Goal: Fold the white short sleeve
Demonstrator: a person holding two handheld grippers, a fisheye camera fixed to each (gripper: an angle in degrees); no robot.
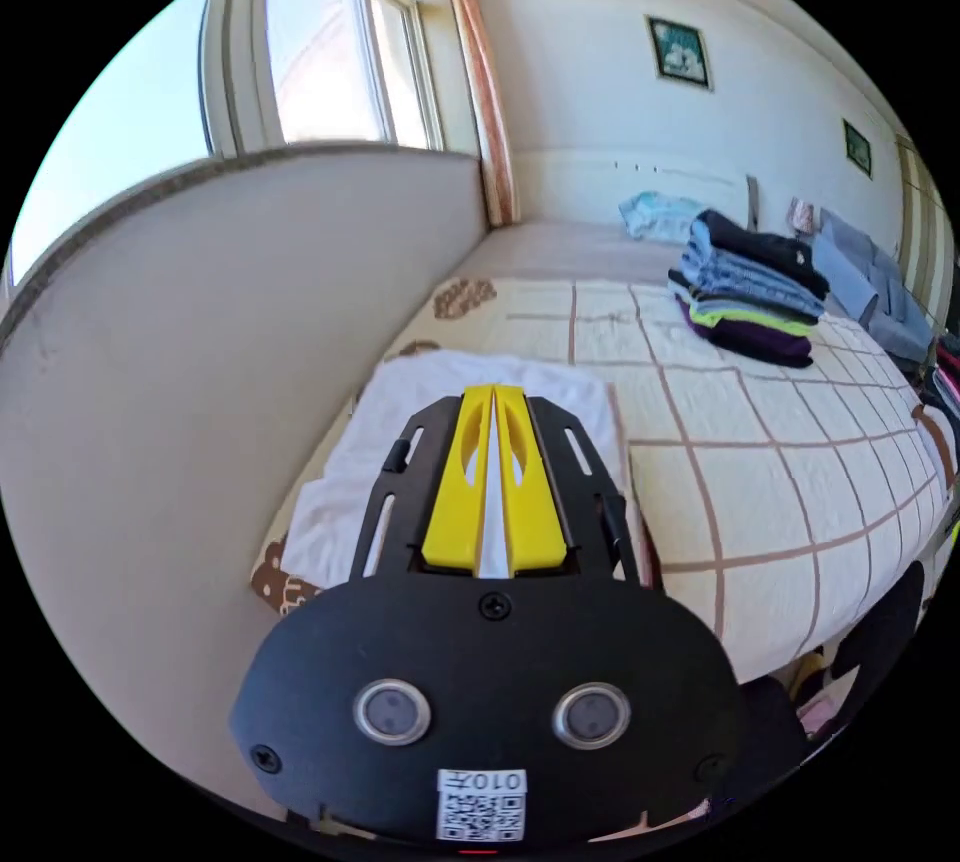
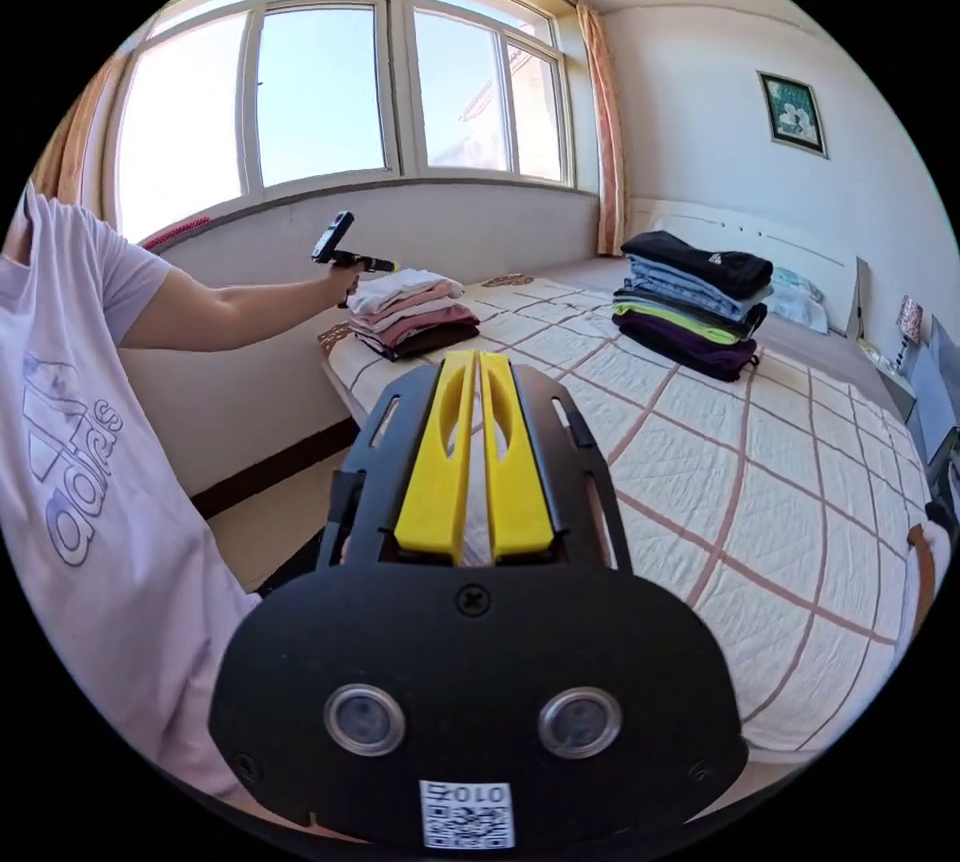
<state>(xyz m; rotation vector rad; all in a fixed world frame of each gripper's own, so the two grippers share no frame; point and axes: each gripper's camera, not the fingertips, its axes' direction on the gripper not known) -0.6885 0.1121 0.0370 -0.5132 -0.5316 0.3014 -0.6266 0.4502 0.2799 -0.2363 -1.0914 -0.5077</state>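
The white short sleeve [image 1: 400, 462] lies folded atop the near-left pile [image 2: 410, 312], so I lift my left gripper [image 1: 493, 392] and right gripper [image 2: 478, 358], both pressed together and empty, straight away without snagging it.

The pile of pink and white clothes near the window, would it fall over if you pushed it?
Probably it would slide or slump rather than tip. The small pile is low and wide, so toppling looks unlikely. Its layers are soft folded cloth with uneven edges, so the white top piece would likely shift first. The quilted bed cover looks soft, so it may drag.
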